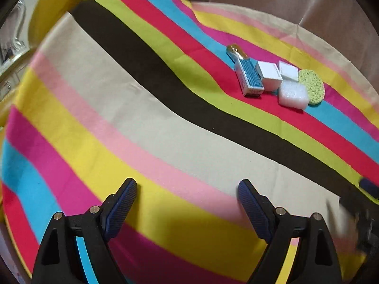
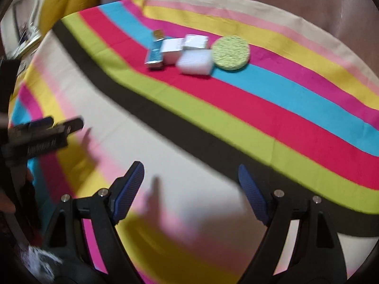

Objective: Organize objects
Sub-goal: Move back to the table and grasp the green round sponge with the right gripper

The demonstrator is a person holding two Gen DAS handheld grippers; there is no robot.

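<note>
Both claws gape; box print illegible.

My left hand-held gripper smears at nine o'clock; the blue box print is too blurred to read.

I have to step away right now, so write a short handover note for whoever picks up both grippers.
Left gripper: open, empty, low over the striped cloth.
Right gripper: open, empty, also over the near part of the cloth.
Items: all bunched together at the far side of the cloth: blue box, white box, a second white box behind it, white foam block, green round sponge.
Done: nothing is gripped; the items sit close together.
Left: sort or place them; no target bin is visible.
</note>
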